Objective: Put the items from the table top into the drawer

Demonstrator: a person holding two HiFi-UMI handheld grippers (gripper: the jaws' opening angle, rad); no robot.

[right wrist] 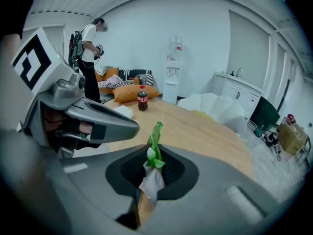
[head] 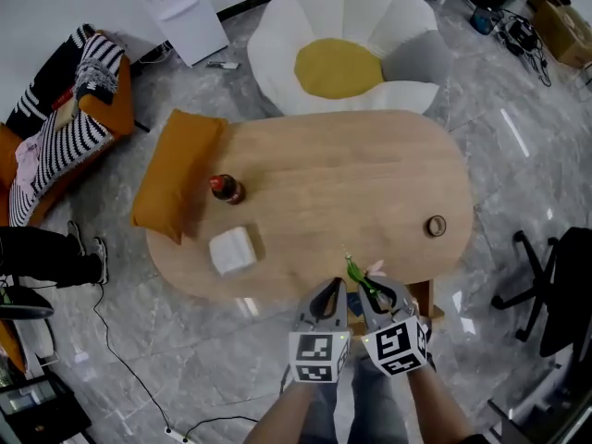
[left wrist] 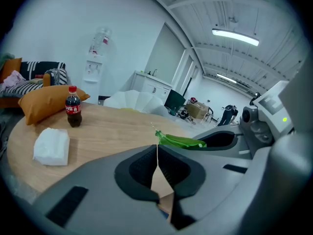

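The floor [head: 499, 128] is glossy grey marble tile, with a thin black cable [head: 139, 382] lying across it. An oval light-wood surface [head: 370, 174] stands in the middle. Behind it sits a white flower-shaped chair [head: 370, 17] with a yellow centre. To the left is an orange sofa [head: 104, 109] covered by a striped blanket [head: 55, 146]. A black office chair [head: 560, 285] stands at the right. The walls [right wrist: 205, 38] are plain white, with a water dispenser [right wrist: 173, 75] and low white cabinets [left wrist: 151, 86] against them. A long ceiling light [left wrist: 235, 36] is lit.
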